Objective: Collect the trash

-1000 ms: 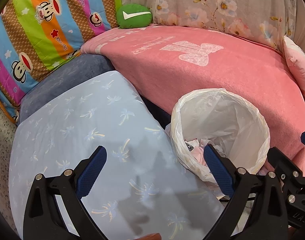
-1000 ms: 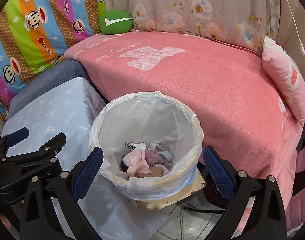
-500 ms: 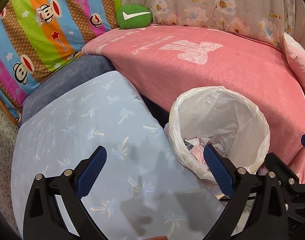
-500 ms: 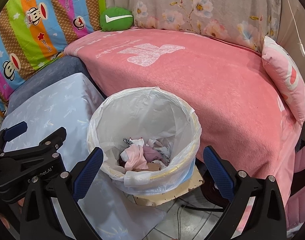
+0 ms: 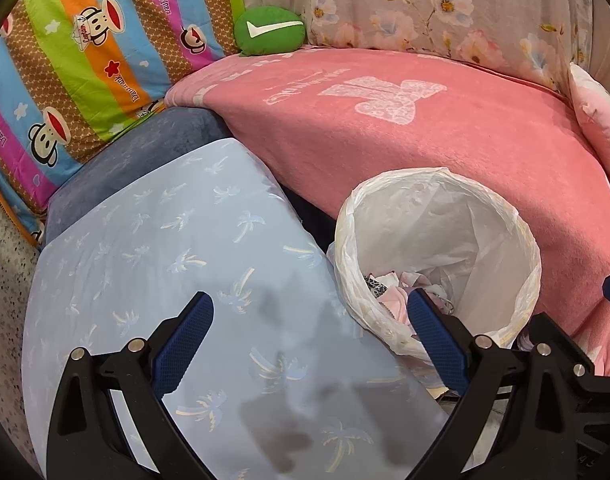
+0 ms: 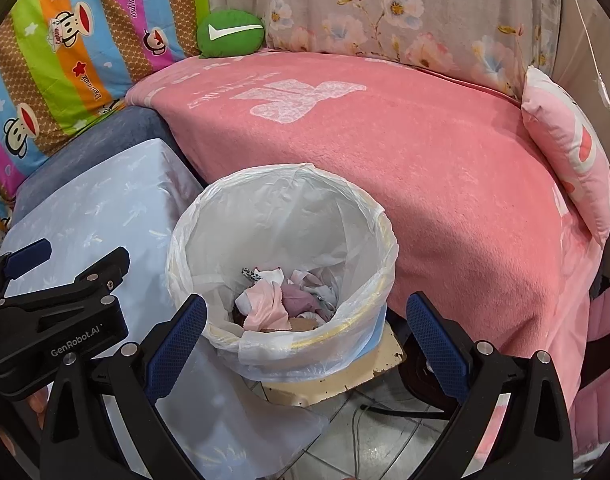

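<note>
Both the left gripper [image 5: 309, 316] and right gripper [image 6: 305, 316] hang with jaws wide apart, holding nothing; the lined trash bin [image 6: 281, 280] stands at twelve o'clock of the right one, scraps [image 6: 285, 300] inside

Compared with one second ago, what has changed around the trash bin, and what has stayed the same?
Only the view shifted. From the right gripper the trash bin has slid up the picture, baring more floor tiles, so that gripper seems to have pulled back or risen slightly. From the left gripper the scene barely moved. Nothing was grasped or released: both grippers stay open and empty, and the trash lies as before.
</note>
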`<control>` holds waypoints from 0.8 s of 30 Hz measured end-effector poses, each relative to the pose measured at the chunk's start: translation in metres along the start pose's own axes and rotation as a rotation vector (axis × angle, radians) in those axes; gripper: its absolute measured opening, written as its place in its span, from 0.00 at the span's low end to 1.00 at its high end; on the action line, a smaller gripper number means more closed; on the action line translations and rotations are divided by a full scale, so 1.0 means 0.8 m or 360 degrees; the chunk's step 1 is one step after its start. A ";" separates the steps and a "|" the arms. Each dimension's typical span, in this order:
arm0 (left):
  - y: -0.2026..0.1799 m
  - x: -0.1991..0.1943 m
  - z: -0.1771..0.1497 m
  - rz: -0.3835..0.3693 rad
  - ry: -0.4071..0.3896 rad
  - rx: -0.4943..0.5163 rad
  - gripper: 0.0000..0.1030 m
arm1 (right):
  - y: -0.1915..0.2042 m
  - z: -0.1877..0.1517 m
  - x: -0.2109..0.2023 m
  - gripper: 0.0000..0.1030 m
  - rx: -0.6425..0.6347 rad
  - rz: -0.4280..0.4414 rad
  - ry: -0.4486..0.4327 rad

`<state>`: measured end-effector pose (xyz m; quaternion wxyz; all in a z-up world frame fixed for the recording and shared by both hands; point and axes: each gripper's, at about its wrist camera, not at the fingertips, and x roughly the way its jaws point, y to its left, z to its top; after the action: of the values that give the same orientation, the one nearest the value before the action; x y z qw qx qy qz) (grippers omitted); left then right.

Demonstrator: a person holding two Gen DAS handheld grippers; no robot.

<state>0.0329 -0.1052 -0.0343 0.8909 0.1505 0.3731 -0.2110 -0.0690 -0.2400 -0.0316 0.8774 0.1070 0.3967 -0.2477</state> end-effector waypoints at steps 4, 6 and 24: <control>0.000 0.000 0.000 0.0003 0.0001 -0.0001 0.91 | -0.002 -0.001 0.002 0.96 0.0000 -0.0006 0.0005; -0.001 0.000 0.000 0.0003 0.0001 -0.0002 0.91 | -0.002 -0.001 0.002 0.96 0.0003 -0.0005 0.0006; -0.002 0.004 -0.002 0.0007 0.0014 -0.0004 0.91 | -0.006 -0.004 0.006 0.96 0.0003 -0.0005 0.0016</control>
<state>0.0330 -0.1070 -0.0377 0.8899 0.1510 0.3769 -0.2080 -0.0709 -0.2449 -0.0370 0.8748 0.1084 0.4012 -0.2489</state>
